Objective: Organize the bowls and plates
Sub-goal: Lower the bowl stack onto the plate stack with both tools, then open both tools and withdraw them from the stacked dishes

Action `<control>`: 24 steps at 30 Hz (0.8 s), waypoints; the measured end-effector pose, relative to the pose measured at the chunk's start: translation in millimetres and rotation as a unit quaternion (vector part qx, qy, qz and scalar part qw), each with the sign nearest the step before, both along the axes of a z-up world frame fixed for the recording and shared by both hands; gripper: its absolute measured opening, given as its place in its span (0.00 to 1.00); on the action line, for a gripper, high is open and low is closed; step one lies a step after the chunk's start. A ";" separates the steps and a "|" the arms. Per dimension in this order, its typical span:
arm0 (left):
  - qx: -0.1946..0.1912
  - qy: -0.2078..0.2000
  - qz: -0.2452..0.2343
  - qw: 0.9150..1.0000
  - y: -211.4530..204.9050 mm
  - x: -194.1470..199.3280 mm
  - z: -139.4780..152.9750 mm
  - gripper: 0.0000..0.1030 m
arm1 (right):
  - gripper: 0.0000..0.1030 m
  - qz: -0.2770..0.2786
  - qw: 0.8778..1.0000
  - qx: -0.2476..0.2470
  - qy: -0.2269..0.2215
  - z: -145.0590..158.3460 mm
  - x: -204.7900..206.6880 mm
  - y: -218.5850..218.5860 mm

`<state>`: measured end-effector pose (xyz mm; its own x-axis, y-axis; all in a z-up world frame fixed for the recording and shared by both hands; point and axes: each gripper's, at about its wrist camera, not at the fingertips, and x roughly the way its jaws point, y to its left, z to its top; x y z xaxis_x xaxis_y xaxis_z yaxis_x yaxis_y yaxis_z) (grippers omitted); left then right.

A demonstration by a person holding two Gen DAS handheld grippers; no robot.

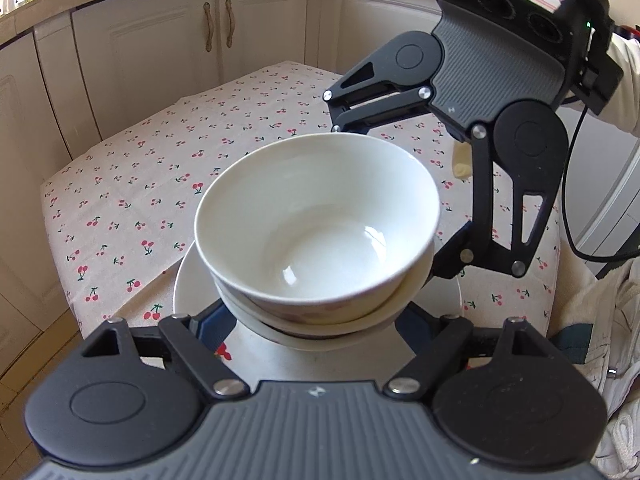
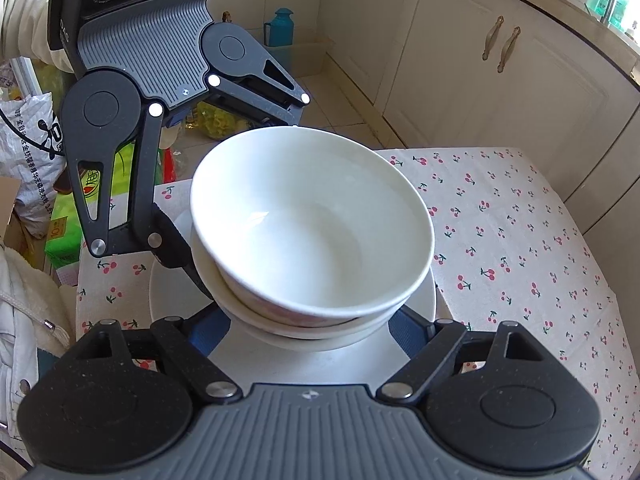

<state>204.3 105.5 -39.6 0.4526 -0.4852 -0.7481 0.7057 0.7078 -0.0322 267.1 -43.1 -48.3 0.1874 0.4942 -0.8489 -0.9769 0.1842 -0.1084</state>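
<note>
White bowls (image 1: 316, 224) nested on plate (image 1: 188, 284), both grippers (image 1: 316, 320) (image 2: 316, 320) spread wide around stack; next, judged: close and lift evenly.

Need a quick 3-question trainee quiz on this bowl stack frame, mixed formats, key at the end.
1. True or false: the top bowl is nested in another bowl.
2. What do the bowls sit on? A) plate B) bare tablecloth C) tray
3. Fill in: the left gripper and right gripper each straddle the stack from ____ sides.

Key:
1. True.
2. A, a white plate on the cherry-print tablecloth.
3. Different; each wrist view shows the other gripper across the bowls, jaws spread wide around them.
</note>
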 end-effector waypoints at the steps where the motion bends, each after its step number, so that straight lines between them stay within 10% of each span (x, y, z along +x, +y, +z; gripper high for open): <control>1: 0.000 -0.001 0.000 1.000 0.2 -0.3 -0.3 0.83 | 0.87 -0.001 1.000 -0.002 -0.002 0.2 -0.6 0.2; 24: 0.008 -0.081 0.073 0.994 2.7 -50.7 8.9 0.99 | 1.00 -0.067 0.997 0.012 -0.029 16.7 -30.1 -16.9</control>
<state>153.6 108.2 -30.7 0.6326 -0.3944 -0.6666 0.5905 0.8024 0.0857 237.0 -60.1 -31.7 0.3021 0.4821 -0.8224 -0.9355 0.3159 -0.1584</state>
